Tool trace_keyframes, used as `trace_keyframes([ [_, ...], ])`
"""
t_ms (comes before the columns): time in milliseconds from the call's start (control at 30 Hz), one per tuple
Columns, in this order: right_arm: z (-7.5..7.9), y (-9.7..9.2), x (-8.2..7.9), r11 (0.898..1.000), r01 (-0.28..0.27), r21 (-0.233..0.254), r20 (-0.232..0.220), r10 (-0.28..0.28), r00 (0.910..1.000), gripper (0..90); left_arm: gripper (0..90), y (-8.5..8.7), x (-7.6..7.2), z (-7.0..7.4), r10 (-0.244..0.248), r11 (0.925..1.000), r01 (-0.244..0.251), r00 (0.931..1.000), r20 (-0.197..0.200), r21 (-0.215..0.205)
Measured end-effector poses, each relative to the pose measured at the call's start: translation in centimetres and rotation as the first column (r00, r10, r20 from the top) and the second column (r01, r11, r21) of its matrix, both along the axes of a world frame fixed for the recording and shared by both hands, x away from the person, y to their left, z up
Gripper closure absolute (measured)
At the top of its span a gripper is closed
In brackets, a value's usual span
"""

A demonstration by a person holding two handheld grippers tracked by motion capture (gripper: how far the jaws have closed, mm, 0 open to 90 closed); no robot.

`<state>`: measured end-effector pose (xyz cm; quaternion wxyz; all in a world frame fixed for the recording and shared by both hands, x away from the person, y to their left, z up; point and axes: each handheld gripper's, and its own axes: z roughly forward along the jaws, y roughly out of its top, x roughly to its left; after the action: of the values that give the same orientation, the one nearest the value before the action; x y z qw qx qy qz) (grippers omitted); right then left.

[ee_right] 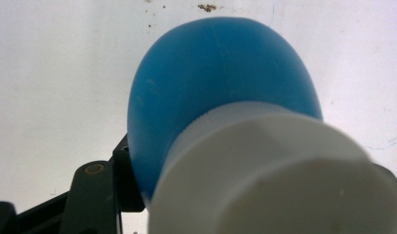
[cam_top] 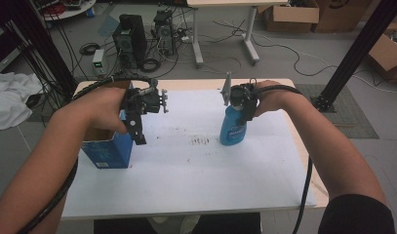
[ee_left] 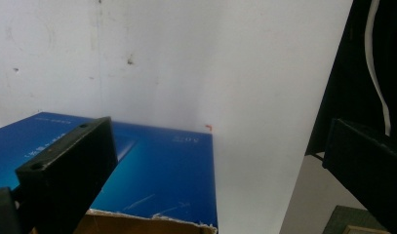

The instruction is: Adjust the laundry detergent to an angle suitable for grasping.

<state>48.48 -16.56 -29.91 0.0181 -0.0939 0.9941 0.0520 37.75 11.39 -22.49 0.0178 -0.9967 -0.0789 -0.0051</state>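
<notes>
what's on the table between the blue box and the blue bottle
Nothing stands between them. In the high view the blue box and the blue bottle are parted by bare white table, marked only by a dark smudge.

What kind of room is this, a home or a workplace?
It looks like a lab or workshop rather than a home. Computer towers stand on the grey floor with loose cables running around them, cardboard boxes are stacked behind, and black frame posts stand beside the white table.
</notes>
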Motion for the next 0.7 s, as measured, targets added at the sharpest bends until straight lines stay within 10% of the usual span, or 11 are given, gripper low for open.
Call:
trace_keyframes([
  [700,0.08,-0.07,-0.01,1.0,-0.009,-0.01,-0.003,0.009,1.0,39.7,0.1,-0.05,-0.12,-0.14,-0.006,1.0,0.006,1.0,0.003,-0.005],
])
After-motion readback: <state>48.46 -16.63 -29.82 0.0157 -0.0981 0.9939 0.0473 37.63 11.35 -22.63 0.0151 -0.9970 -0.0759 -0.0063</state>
